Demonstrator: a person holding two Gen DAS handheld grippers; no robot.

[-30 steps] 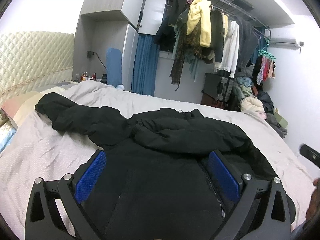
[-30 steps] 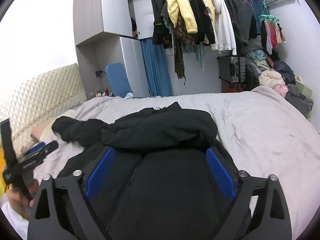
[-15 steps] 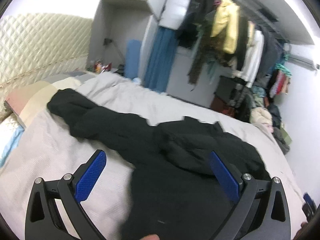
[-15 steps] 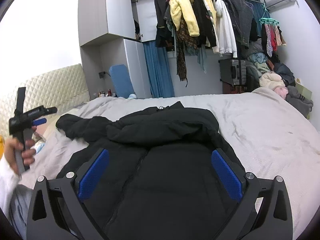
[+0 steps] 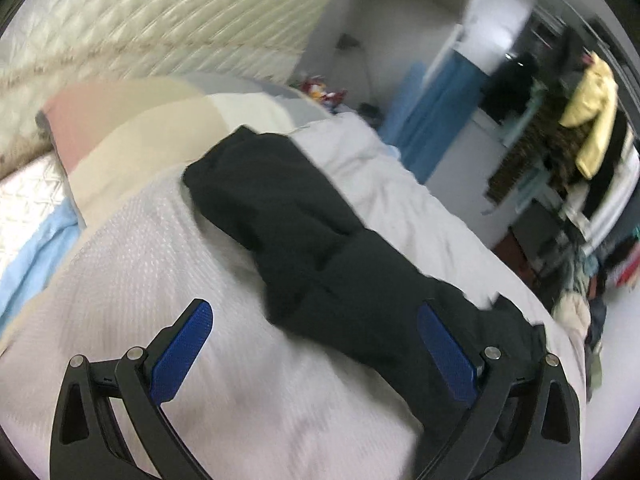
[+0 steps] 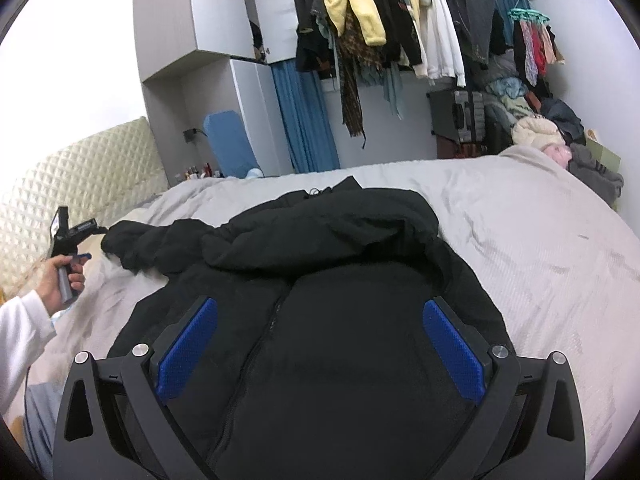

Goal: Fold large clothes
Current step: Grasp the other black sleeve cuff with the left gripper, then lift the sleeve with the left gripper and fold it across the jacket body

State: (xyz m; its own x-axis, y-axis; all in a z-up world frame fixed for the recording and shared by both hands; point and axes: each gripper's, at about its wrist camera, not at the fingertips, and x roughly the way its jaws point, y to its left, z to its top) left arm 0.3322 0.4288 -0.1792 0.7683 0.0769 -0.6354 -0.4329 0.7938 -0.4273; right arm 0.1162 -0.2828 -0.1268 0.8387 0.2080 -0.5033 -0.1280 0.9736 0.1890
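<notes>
- Left gripper (image 5: 316, 344) of mine hangs over the bed (image 5: 120, 280) with its blue pads spread wide and nothing between them; it points toward the headboard (image 5: 160, 20) end.
- Ahead of it lies the outstretched sleeve (image 5: 280, 208) of the black jacket (image 6: 320, 320), its cuff end farthest from me near the pillow (image 5: 132, 132), its long axis running from upper left down to lower right, back toward the jacket's body.
- Right gripper (image 6: 320, 352) is likewise wide open and empty, held above the jacket's zipped front, with the hood bunched just beyond it.
- From the right wrist view, my left hand (image 6: 64, 280) is out beside that sleeve's cuff, so the left gripper is plainly the nearer one.
- I judge the next move is to take the sleeve near the cuff and carry it along its own axis across the jacket's body.
</notes>
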